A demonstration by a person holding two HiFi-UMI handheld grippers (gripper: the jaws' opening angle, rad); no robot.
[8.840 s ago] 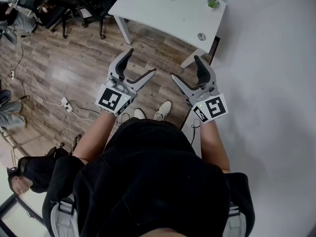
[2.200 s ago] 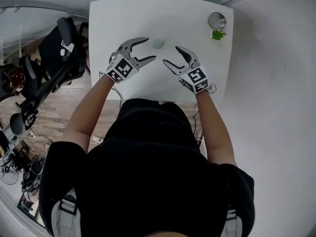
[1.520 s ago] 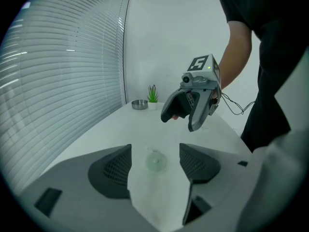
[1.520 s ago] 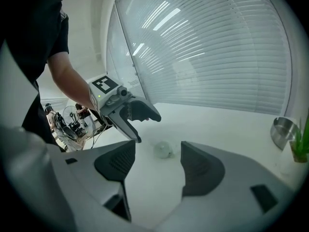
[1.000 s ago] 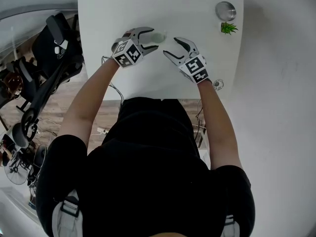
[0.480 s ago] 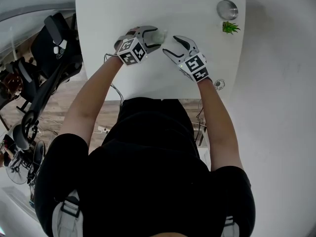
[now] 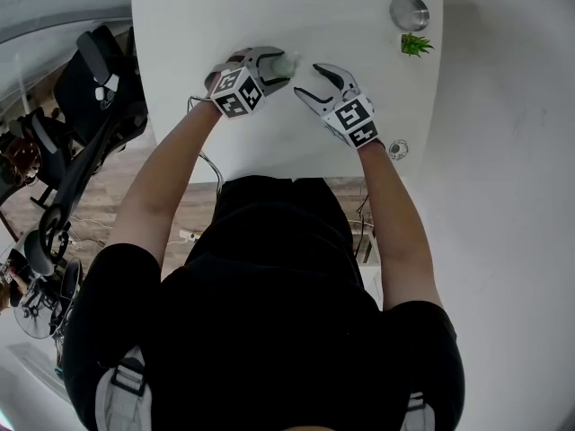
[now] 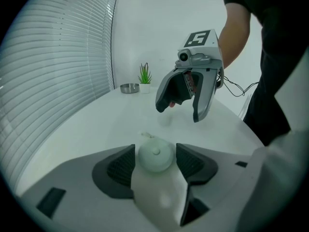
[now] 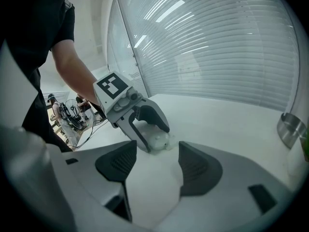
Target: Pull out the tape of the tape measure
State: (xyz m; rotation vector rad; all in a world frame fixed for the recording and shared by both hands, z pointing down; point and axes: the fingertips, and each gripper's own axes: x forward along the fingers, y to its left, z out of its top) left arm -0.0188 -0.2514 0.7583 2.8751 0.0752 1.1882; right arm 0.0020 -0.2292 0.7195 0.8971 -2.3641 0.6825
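Observation:
A small round pale-green tape measure [image 7: 286, 64] lies flat on the white table [image 7: 207, 16]. In the left gripper view the tape measure [image 8: 155, 154] sits between the pads, with its little tape tab [image 8: 145, 135] pointing away. My left gripper [image 7: 278, 67] straddles it. Its jaws have just been closing, and a narrow gap still shows at each pad. My right gripper [image 7: 314, 81] hovers just right of the tape measure, open and empty. In the right gripper view my right gripper [image 9: 154, 166] faces the left gripper [image 9: 157, 139] and the tape measure [image 9: 159, 140].
A round metal dish [image 7: 409, 12] and a small green plant [image 7: 415, 45] stand at the table's far right corner. Office chairs [image 7: 90, 88] crowd the floor on the left. Window blinds [image 9: 217, 42] run behind the table. The near table edge [image 7: 269, 176] is by my body.
The left gripper has edged onto the tape measure and its jaws have narrowed around it. The right gripper has kept its place and opening.

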